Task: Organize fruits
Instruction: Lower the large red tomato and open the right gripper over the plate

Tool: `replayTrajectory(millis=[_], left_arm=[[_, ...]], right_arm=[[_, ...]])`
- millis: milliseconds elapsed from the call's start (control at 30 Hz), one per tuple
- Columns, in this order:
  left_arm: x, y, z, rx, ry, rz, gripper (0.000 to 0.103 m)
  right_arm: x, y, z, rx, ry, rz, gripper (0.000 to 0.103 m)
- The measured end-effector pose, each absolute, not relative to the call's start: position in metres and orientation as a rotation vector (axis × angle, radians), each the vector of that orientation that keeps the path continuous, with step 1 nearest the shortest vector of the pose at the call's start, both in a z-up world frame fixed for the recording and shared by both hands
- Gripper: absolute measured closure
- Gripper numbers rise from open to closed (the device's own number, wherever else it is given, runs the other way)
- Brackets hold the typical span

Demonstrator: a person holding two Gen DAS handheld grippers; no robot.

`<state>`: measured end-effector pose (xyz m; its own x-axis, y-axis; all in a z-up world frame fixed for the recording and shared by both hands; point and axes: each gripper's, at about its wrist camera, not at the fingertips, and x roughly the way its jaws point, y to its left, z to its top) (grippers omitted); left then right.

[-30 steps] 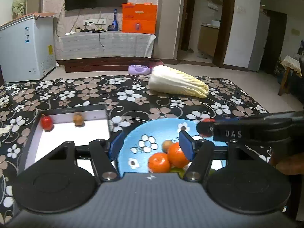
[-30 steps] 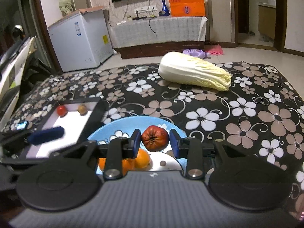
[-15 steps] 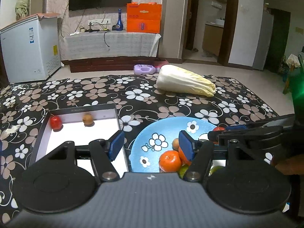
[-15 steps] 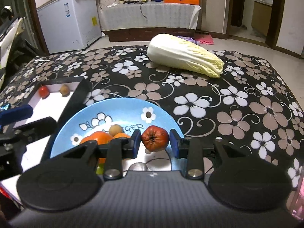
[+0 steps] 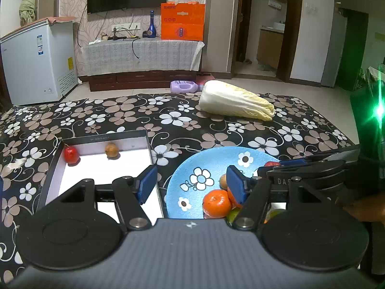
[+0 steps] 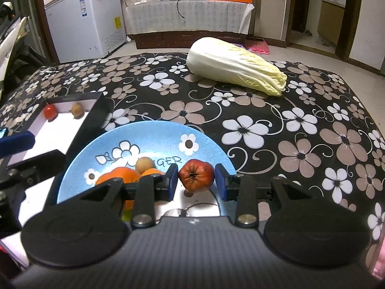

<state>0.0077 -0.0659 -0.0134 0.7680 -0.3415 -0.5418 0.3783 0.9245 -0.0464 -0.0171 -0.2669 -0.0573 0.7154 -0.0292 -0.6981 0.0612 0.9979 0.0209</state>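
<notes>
R gripper (image 6: 196,181) has its blue pads clamped on a dark red apple (image 6: 196,177), wrinkled, dimple end toward the camera. Pads press both sides of it, jaws only narrowly apart. Apple hangs over the near right part of the blue plate (image 6: 149,134); can't tell if it touches the plate.

L gripper (image 5: 191,184) stands about half open w/ nothing between the pads, hovering over the gap btw the plate and the white tray (image 5: 101,166). Its left pad (image 5: 147,183) sits over the tray's right wall, right pad over the plate's fruit.

On the plate: two oranges (image 5: 215,203) side by side, a small tan fruit (image 6: 144,165) just behind them, sth green at the near edge, mostly hidden.

Tray sits just left of the plate, black-walled, white inside. In its far end: a small red fruit (image 5: 71,154) in the left corner, a brown fruit (image 5: 111,150) near the middle of the far wall, the two apart.

A cabbage (image 6: 234,66) lies on its side on the flowered cloth (image 6: 300,132), well beyond the plate. A hand (image 5: 363,207) shows at the right edge of the left view, behind the R gripper.
</notes>
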Motion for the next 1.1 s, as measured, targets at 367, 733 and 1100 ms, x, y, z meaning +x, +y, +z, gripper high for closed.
replayTrajectory(millis=[367, 733, 1100], left_arm=[[0.009, -0.065, -0.016, 0.080, 0.582, -0.380, 0.034], [0.010, -0.064, -0.015, 0.081, 0.585, -0.377, 0.033], [0.013, -0.056, -0.014, 0.080, 0.581, -0.364, 0.033]], right_arm=[[-0.011, -0.264, -0.059, 0.057, 0.767, -0.055, 0.066], [-0.009, -0.260, -0.057, 0.050, 0.760, -0.059, 0.066], [-0.010, -0.256, -0.052, 0.041, 0.729, -0.061, 0.060]])
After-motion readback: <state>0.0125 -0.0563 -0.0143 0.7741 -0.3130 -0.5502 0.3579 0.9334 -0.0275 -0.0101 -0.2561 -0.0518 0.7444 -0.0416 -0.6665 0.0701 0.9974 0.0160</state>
